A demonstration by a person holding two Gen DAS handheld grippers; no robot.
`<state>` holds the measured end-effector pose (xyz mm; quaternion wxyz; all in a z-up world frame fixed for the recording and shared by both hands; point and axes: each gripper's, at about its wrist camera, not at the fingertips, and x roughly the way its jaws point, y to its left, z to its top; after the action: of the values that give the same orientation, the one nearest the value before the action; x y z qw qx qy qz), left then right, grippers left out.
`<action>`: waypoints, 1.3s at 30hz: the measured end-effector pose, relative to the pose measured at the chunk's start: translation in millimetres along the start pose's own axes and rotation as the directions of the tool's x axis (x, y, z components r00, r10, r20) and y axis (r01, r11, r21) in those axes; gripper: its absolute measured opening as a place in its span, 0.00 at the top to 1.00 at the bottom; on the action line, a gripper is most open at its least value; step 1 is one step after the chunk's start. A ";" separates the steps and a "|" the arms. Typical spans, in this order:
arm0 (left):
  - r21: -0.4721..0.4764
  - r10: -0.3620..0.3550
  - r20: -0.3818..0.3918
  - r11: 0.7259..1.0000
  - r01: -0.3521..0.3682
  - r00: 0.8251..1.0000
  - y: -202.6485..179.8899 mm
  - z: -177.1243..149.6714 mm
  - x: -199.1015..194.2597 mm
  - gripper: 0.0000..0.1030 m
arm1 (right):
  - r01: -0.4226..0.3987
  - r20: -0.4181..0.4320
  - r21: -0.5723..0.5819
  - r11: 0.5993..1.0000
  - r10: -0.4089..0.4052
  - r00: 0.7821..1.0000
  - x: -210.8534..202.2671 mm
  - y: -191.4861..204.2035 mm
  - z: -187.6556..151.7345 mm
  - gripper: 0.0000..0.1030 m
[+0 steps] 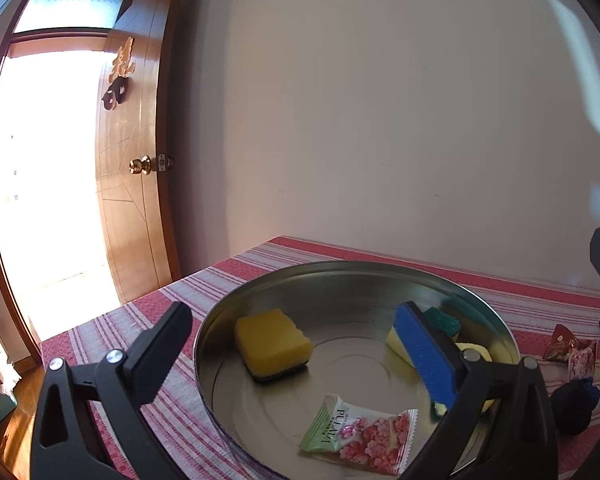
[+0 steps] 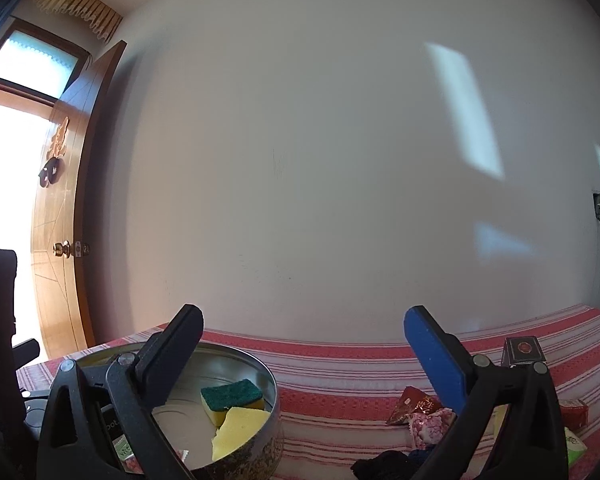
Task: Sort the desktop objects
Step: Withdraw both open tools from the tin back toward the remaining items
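A round metal tin (image 1: 340, 267) stands on the red-striped cloth. In it lie a yellow sponge (image 1: 274, 342), a pink and green candy packet (image 1: 360, 436) and a green-topped sponge (image 1: 444, 318). My left gripper (image 1: 293, 312) hangs open over the tin with nothing between its fingers. A yellow sponge piece (image 1: 396, 344) peeks out behind its blue pad (image 1: 424, 352). My right gripper (image 2: 304, 316) is open and empty, pointing level at the wall, just right of the tin (image 2: 269, 374). The green-topped sponge (image 2: 232, 394) and the yellow piece (image 2: 240, 428) lie under its left finger.
Red and pink candy wrappers (image 2: 416, 404) lie on the cloth to the right of the tin, with a dark box (image 2: 524, 350), a red box (image 2: 574, 412) and a dark cloth (image 2: 384, 464). The wall runs along the table's far edge. A wooden door (image 1: 132, 200) stands open at the left.
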<state>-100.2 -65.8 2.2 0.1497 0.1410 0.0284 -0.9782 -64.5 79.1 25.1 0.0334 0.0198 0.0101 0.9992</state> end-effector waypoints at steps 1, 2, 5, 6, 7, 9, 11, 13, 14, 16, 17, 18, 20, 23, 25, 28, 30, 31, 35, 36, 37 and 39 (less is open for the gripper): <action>0.002 -0.002 0.000 1.000 0.002 1.000 -0.8 -0.2 -0.5 0.00 | 0.009 -0.001 -0.004 1.000 -0.009 1.000 -0.7 -0.1 -0.1 0.01; 0.003 -0.005 0.000 1.000 0.005 1.000 -1.6 -0.4 -1.1 0.00 | 0.011 0.006 0.002 1.000 -0.011 1.000 -2.7 -1.2 -0.1 0.01; 0.006 -0.013 -0.001 1.000 0.013 1.000 -3.2 -0.8 -3.1 0.00 | 0.014 0.037 0.028 1.000 -0.015 0.999 -10.0 -7.3 -0.2 0.01; 0.007 -0.014 -0.001 1.000 0.014 1.000 -3.7 -0.7 -3.6 0.00 | 0.017 0.047 0.035 0.999 -0.019 0.999 -12.5 -9.5 0.0 0.01; 0.008 -0.016 -0.001 1.000 0.016 1.000 -4.3 -0.9 -4.2 0.00 | 0.023 0.054 0.039 0.999 -0.025 0.998 -14.4 -11.2 -0.4 0.01; 0.009 -0.019 0.000 1.000 0.019 1.000 -5.7 -1.2 -5.7 0.00 | 0.038 0.041 0.022 0.999 -0.038 0.998 -15.3 -11.5 0.0 0.01; 0.010 -0.023 0.001 1.000 0.023 1.000 -7.0 -1.5 -7.4 0.00 | 0.051 0.025 0.001 0.999 -0.051 0.998 -15.1 -10.6 0.0 0.01; 0.011 -0.025 0.001 1.000 0.025 1.000 -8.4 -1.9 -8.7 0.00 | 0.059 0.026 -0.005 0.998 -0.059 0.998 -16.3 -11.0 0.0 0.01; 0.012 -0.026 0.000 1.000 0.026 1.000 -8.8 -2.1 -9.3 0.00 | 0.060 0.027 -0.007 0.998 -0.060 0.998 -17.1 -11.5 0.2 0.01; 0.010 -0.028 0.002 1.000 0.028 1.000 -9.2 -2.5 -11.2 0.00 | 0.069 0.030 -0.016 0.998 -0.068 0.997 -19.0 -11.9 0.5 0.01; 0.010 -0.030 0.003 1.000 0.030 1.000 -9.5 -2.6 -12.0 0.00 | 0.073 0.034 -0.021 0.997 -0.072 0.997 -19.9 -12.0 0.7 0.01; 0.011 -0.032 0.004 0.999 0.032 0.999 -9.9 -2.8 -12.8 0.00 | 0.077 0.038 -0.026 0.997 -0.076 0.996 -20.9 -12.2 0.7 0.01; 0.012 -0.037 0.004 0.999 0.037 0.999 -10.7 -3.0 -14.1 0.00 | 0.089 0.048 -0.040 0.995 -0.087 0.995 -23.0 -12.7 1.0 0.01; 0.014 -0.044 0.004 0.999 0.044 0.999 -12.1 -3.7 -16.2 0.00 | 0.115 0.051 -0.061 0.991 -0.112 0.992 -24.7 -15.1 1.1 0.01; 0.015 -0.049 0.004 0.999 0.049 0.999 -13.1 -4.0 -17.4 0.00 | 0.126 0.053 -0.068 0.990 -0.122 0.991 -26.5 -18.1 1.1 0.01; 0.017 -0.060 0.003 0.998 0.060 0.998 -14.8 -4.4 -19.3 0.00 | 0.132 0.065 -0.082 0.988 -0.127 0.990 -31.3 -22.2 1.2 0.01; 0.020 -0.066 0.003 0.998 0.066 0.998 -16.3 -4.8 -20.9 0.00 | 0.143 0.078 -0.103 0.984 -0.136 0.988 -35.4 -23.9 1.0 0.01; 0.021 -0.069 0.003 0.997 0.069 0.998 -17.2 -5.0 -21.6 0.00 | 0.147 0.083 -0.113 0.983 -0.138 0.987 -37.4 -24.6 0.8 0.01; 0.027 -0.080 0.002 0.996 0.080 0.997 -20.1 -5.1 -24.2 0.00 | 0.161 0.093 -0.130 0.978 -0.150 0.984 -43.9 -32.0 0.2 0.01; 0.028 -0.083 0.002 0.996 0.083 0.997 -21.0 -5.3 -24.8 0.00 | 0.164 0.096 -0.129 0.978 -0.152 0.984 -45.7 -34.4 0.2 0.01; 0.030 -0.086 0.002 0.996 0.086 0.996 -21.9 -5.6 -25.4 0.00 | 0.168 0.100 -0.127 0.978 -0.155 0.983 -47.4 -37.2 -0.1 0.01; 0.032 -0.093 0.001 0.995 0.093 0.996 -23.8 -6.3 -26.7 0.00 | 0.171 0.105 -0.127 0.977 -0.158 0.982 -51.1 -39.4 0.9 0.01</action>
<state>-81.2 -34.9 4.2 0.1018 0.1407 0.0190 -0.9846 -10.9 115.1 23.1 0.1178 0.0639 -0.0577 0.9893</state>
